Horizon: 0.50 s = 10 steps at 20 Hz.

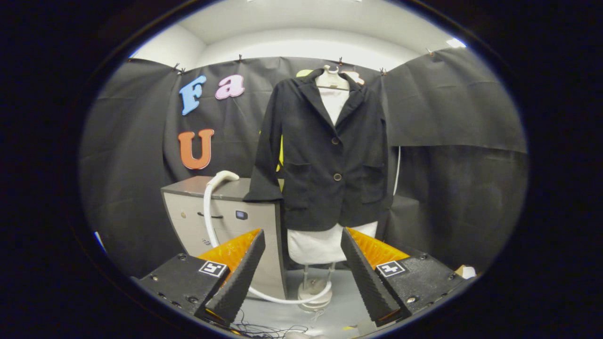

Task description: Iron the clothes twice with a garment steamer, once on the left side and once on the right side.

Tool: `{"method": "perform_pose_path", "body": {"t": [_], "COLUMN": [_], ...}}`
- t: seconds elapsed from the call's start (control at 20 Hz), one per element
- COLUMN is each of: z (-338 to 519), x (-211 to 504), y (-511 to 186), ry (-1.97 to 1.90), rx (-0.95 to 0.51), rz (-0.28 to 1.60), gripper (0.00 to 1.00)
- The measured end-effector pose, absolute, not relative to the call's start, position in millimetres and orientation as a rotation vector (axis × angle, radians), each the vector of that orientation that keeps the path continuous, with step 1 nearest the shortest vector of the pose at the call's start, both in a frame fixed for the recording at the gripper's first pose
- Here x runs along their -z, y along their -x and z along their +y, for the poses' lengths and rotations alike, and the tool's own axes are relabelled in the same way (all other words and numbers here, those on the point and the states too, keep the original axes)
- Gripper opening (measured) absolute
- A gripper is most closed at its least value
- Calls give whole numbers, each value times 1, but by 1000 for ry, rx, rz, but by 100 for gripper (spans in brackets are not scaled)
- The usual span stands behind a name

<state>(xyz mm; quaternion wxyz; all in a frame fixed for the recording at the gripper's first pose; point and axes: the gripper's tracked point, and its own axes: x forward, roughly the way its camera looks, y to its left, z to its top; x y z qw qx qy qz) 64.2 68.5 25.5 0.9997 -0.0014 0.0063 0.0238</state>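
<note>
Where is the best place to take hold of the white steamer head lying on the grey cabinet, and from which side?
Probably the curved neck of the steamer head, just above the hose, approached from the front. It lies on the cabinet, left of the jacket. The open gripper is empty, well short of it.

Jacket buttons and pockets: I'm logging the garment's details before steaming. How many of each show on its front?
On the black jacket, beyond the open gripper:
Buttons: 2
Pockets: 2
Total: 4
</note>
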Motion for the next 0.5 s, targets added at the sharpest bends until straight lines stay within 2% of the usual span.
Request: {"method": "perform_pose_path", "body": {"t": [0.5], "z": [228], "x": [-109], "y": [-232], "ry": [-6], "rx": [-236], "rz": [25], "gripper": [100]}}
